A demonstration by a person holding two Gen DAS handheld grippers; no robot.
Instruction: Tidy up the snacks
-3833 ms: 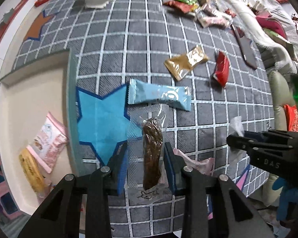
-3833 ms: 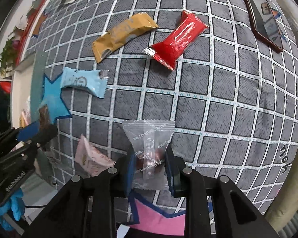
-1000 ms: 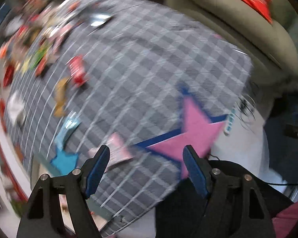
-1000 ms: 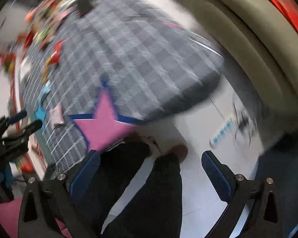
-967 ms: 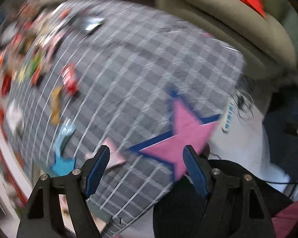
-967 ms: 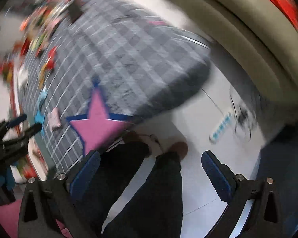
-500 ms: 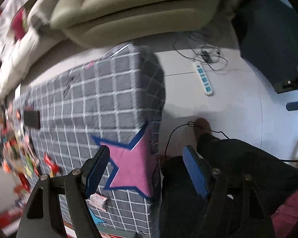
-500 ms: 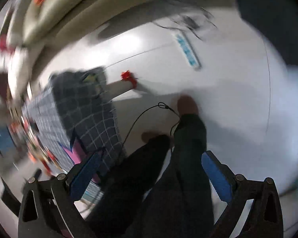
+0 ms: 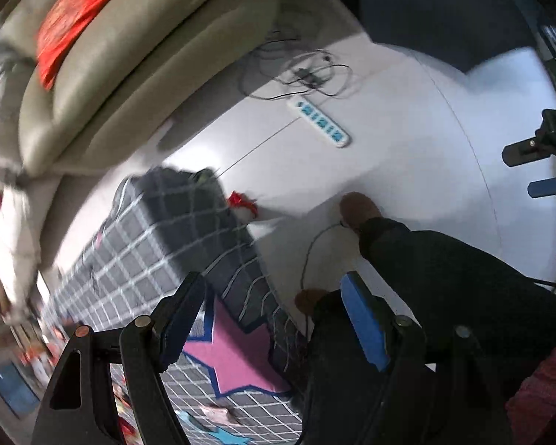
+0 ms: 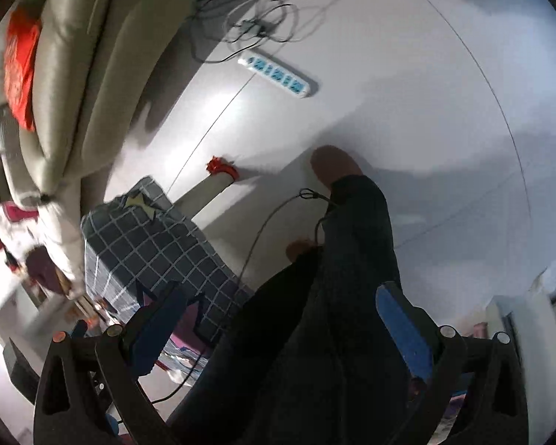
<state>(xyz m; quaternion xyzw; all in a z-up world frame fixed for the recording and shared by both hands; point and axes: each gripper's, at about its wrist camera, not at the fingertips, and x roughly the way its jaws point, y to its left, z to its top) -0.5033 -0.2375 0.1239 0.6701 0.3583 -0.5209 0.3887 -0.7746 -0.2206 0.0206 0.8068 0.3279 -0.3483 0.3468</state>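
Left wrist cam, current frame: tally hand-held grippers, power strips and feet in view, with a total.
Hand-held grippers: 2, the left hand-held gripper and the right hand-held gripper, both open and empty
Power strips: 1, the power strip on the floor
Feet: 2, the far foot and the near foot
Total: 5

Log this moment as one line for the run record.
left tongs: open, empty | right tongs: open, empty | both aimed at floor | table at left | power strip on floor
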